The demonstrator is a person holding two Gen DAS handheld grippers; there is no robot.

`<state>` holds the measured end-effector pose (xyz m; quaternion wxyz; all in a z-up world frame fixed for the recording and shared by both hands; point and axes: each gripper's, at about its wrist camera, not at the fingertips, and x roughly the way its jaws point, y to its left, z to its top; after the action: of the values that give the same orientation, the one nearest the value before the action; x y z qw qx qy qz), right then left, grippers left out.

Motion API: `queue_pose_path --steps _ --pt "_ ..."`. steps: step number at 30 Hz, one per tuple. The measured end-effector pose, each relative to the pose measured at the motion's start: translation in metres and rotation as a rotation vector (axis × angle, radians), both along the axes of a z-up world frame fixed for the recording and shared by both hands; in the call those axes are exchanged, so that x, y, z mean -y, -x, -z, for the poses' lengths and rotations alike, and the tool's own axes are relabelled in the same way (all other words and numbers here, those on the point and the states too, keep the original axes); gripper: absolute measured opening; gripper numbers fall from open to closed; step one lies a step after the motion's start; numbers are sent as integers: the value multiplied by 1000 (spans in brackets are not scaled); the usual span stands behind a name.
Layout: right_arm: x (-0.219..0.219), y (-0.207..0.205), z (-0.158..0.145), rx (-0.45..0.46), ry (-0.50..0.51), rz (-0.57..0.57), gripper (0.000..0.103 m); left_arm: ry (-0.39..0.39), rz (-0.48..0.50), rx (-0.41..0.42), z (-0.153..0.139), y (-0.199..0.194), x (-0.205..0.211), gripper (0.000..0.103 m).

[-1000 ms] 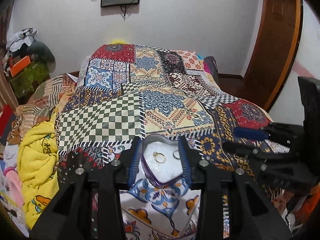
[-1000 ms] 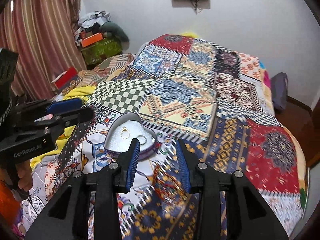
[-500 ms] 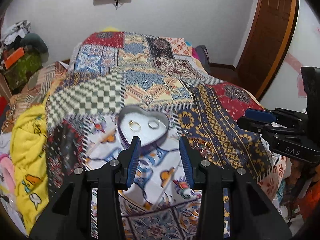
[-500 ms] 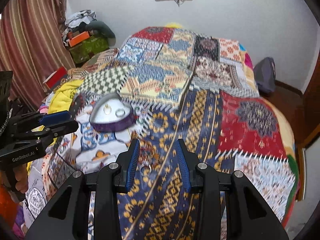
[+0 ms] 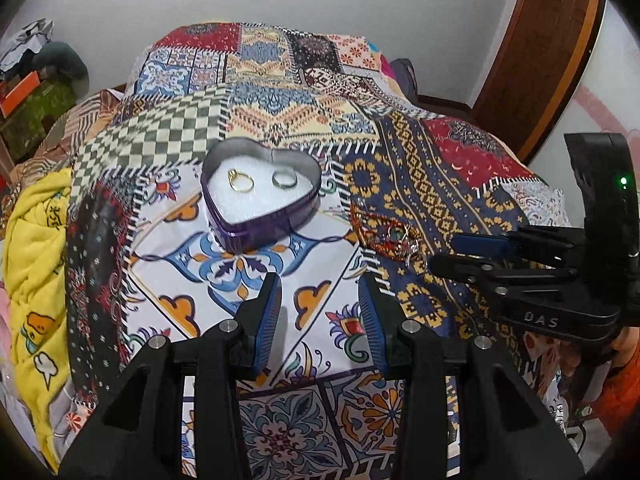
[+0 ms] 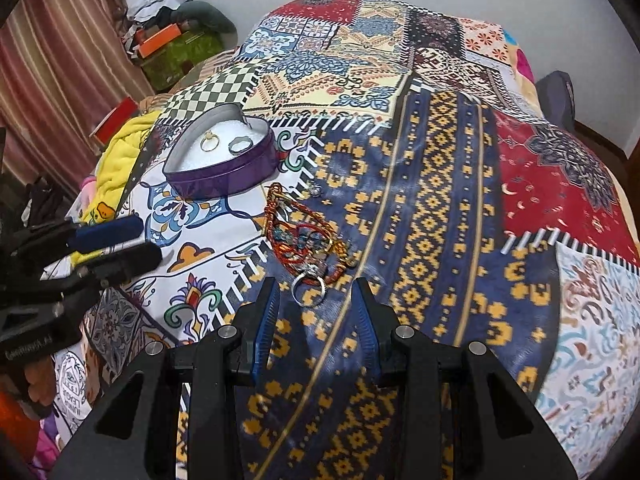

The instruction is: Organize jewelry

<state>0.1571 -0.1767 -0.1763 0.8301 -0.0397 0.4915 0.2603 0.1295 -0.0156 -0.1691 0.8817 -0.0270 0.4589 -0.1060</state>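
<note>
A purple heart-shaped tin (image 5: 262, 196) (image 6: 224, 160) sits open on the patchwork bedspread. It holds a gold ring (image 5: 240, 181) (image 6: 209, 142) and a silver ring (image 5: 285, 179) (image 6: 240, 145). A tangle of red and gold jewelry (image 6: 306, 240) (image 5: 390, 238) lies to the tin's right, with a silver ring (image 6: 308, 287) at its near end. My right gripper (image 6: 316, 312) is open and empty, its jaws on either side of that ring. My left gripper (image 5: 320, 308) is open and empty, hovering short of the tin.
The bedspread (image 6: 440, 160) covers the whole bed. A yellow blanket (image 5: 34, 260) lies bunched along the left edge. Boxes and clothes (image 6: 172, 40) are piled by the far wall, and a wooden door (image 5: 540, 52) stands at the right.
The left gripper has pulled back from the tin, which now lies farther ahead. The right gripper has swung right and come down over the jewelry tangle.
</note>
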Motion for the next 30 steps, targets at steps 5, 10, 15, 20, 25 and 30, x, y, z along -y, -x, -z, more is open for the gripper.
queue_pose_path --steps 5,10,15,20,25,30 --pt "-7 -6 4 11 5 -10 25 -3 7 -11 8 0 3 39" --pt "-11 -12 15 -5 20 -13 15 1 19 -8 10 -2 7 39" --pt "-6 -10 14 11 -10 -6 11 11 24 -6 11 -5 10 39" --pt "-1 -5 10 18 -36 -3 10 14 27 -17 13 -8 14 39" --pt "14 -1 -2 36 -76 24 10 31 37 -35 17 -12 19 39" --pt "35 2 -14 67 -94 65 10 48 68 -56 22 -16 32 39"
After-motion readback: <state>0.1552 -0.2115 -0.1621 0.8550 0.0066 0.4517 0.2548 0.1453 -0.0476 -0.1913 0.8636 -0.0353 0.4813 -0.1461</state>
